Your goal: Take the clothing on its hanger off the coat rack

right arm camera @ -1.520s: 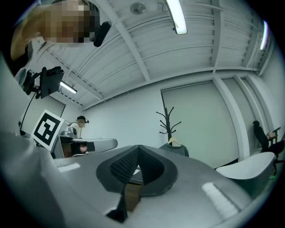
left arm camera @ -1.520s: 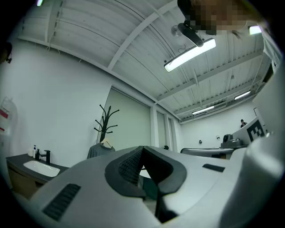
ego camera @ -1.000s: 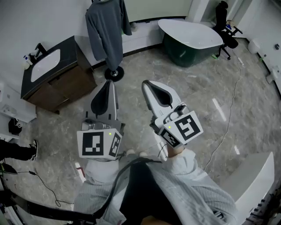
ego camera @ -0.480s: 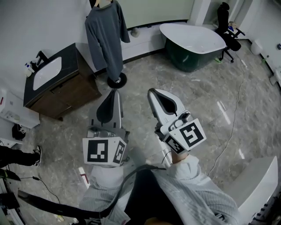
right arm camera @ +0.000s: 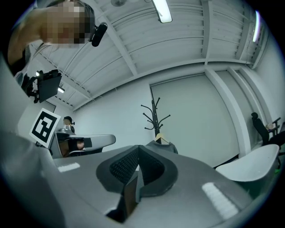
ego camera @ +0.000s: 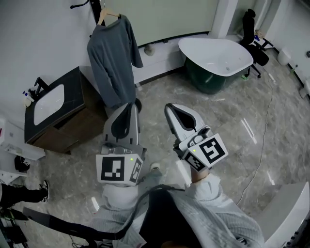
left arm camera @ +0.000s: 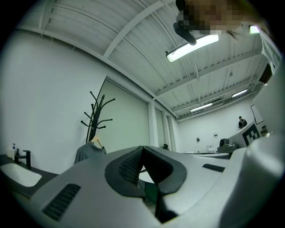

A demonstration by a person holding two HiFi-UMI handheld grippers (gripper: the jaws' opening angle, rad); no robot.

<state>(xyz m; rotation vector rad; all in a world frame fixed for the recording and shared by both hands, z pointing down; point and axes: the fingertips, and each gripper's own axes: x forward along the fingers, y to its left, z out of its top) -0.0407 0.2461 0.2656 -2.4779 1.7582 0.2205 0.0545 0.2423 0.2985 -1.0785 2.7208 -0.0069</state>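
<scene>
Grey sweater hangs on a wooden hanger from the black coat rack, close to the white wall at the far side of the room. I do not touch it; both my claws are well apart from it.

My left gripper points toward the lower hem of the sweater in the head view. Its two jaws are pressed together and nothing is between them. My right gripper is near the left one and also points forward. Its jaws are closed together too, and they hold nothing.

In the left gripper view the rack stands to the left of my jaws, and the shoulder of the sweater and the hanger show low on it. In the right gripper view the rack rises just above the closed tips, and the sweater on its hanger shows right over them.

A dark cabinet with a white sink stands left of the sweater. A white bathtub is at the right, on the marble floor.
</scene>
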